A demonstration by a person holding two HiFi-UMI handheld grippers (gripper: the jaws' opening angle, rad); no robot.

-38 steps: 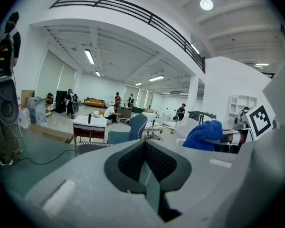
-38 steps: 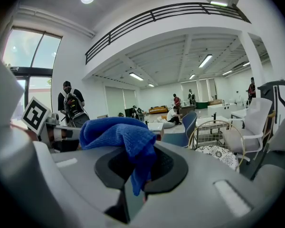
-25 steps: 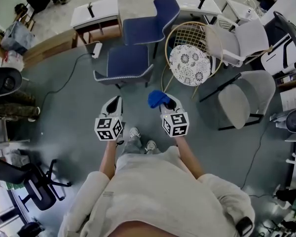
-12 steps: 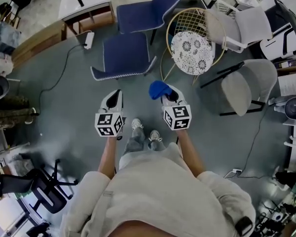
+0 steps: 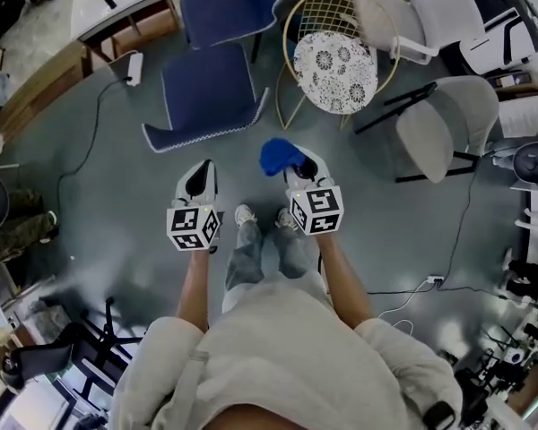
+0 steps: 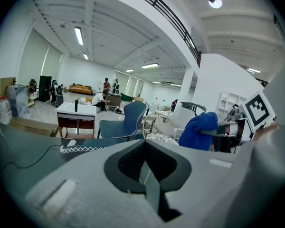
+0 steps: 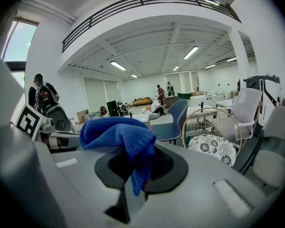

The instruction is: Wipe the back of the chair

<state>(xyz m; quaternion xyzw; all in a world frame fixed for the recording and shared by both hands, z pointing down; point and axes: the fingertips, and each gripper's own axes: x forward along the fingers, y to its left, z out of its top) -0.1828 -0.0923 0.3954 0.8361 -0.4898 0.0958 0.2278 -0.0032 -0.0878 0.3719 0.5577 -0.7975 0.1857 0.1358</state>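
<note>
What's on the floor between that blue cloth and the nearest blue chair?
Nothing: the head view shows only bare grey floor between the blue cloth, pinched in the right gripper, and the blue chair.

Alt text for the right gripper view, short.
The right gripper is shut on a blue cloth that drapes over its jaws. Beyond stand a blue chair and a wire chair with a floral cushion, in a bright hall.

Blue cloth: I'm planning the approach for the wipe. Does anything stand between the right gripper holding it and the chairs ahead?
Nothing visible does. In the head view only bare grey floor lies between the right gripper, shut on the blue cloth, and the nearest blue chair or the wire chair.
</note>
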